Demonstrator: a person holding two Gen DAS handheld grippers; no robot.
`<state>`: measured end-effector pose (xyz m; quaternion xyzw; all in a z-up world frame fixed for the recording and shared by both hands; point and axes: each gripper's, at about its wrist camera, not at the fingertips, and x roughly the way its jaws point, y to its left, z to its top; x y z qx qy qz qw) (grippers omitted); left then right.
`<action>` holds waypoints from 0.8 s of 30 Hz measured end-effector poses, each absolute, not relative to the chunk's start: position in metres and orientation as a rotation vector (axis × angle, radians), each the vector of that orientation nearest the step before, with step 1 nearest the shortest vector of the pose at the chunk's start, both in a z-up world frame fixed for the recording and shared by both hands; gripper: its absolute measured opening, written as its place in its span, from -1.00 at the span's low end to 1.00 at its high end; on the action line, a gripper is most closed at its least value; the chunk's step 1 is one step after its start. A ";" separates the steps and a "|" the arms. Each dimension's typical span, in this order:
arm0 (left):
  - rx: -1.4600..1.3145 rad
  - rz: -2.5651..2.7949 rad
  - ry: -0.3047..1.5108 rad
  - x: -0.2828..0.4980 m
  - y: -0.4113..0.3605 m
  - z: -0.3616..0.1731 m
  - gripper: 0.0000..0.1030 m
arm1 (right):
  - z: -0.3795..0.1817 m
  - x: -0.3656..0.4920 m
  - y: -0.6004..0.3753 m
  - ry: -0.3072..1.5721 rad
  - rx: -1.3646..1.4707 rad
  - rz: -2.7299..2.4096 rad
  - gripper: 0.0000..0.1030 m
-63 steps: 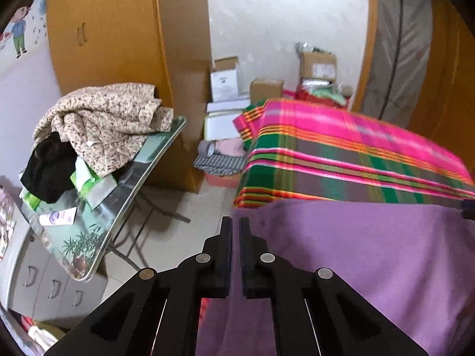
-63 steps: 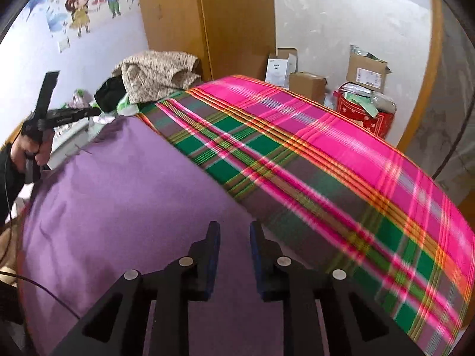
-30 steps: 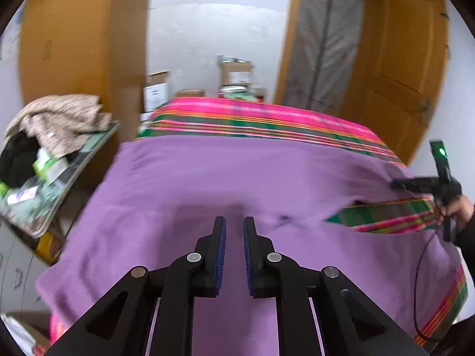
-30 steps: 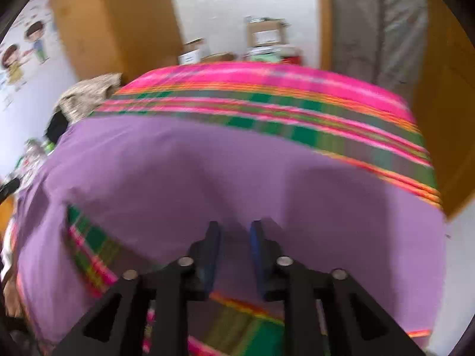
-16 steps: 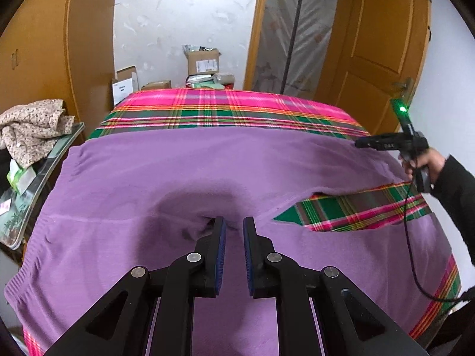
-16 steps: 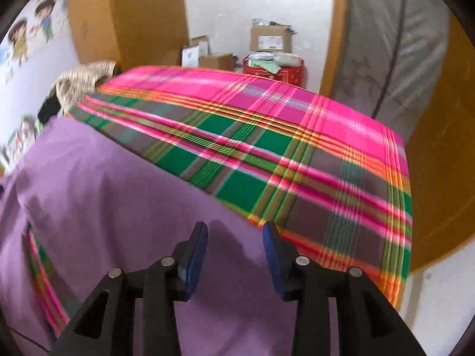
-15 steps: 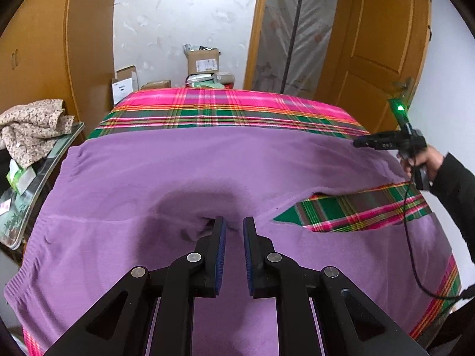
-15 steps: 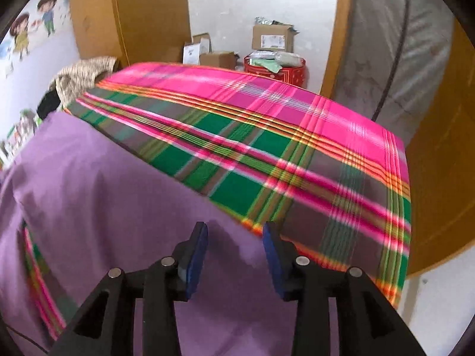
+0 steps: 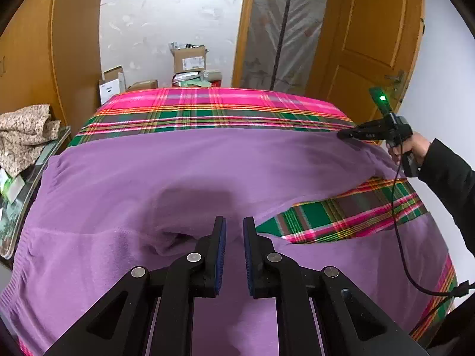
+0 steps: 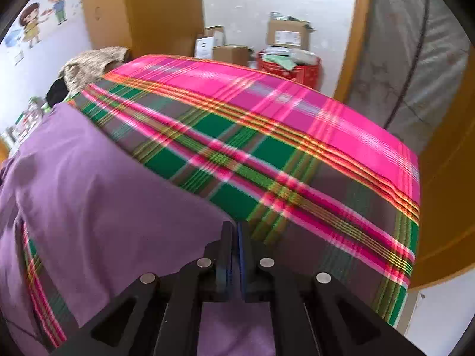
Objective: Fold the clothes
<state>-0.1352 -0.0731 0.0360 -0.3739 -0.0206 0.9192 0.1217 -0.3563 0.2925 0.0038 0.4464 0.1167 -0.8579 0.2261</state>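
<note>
The purple garment [image 9: 184, 172] lies spread on the plaid bed [image 10: 267, 136]; soft, light knit that should drape and slide, best pinched at edges. Right tool [image 10: 236, 237] is closing on its edge; left tool [image 9: 234, 231] nips a fold near the middle

Purple garment [image 9: 148, 178] cut off at lower edge; plaid bedspread [image 10: 267, 136] motion-blurred; box labels unreadable.

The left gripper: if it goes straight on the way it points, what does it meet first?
Probably the purple garment spread on the plaid bed cover. The left gripper points down at a rumpled fold there; depth is unclear.
</note>
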 end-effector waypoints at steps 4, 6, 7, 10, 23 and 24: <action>-1.087 2.686 -0.056 -0.134 -0.071 0.039 -0.77 | 0.019 -0.349 0.328 0.201 1.213 -2.470 -0.72; -1.084 2.684 -0.059 -0.132 -0.070 0.039 -0.76 | 0.026 -0.340 0.359 0.071 1.211 -2.533 -0.41; -1.082 2.680 -0.061 -0.132 -0.069 0.040 -0.76 | 0.026 -0.332 0.378 -0.014 1.219 -2.560 -0.28; -1.070 2.666 -0.057 -0.130 -0.062 0.040 -0.77 | 0.021 -0.312 0.425 -0.203 1.259 -2.612 -0.25; -0.979 2.574 0.003 -0.131 0.000 0.051 -0.76 | -0.023 -0.281 0.491 -0.644 1.284 -2.546 -0.62; -0.983 2.571 0.007 -0.131 0.002 0.051 -0.76 | -0.019 -0.282 0.489 -0.598 1.278 -2.566 -0.75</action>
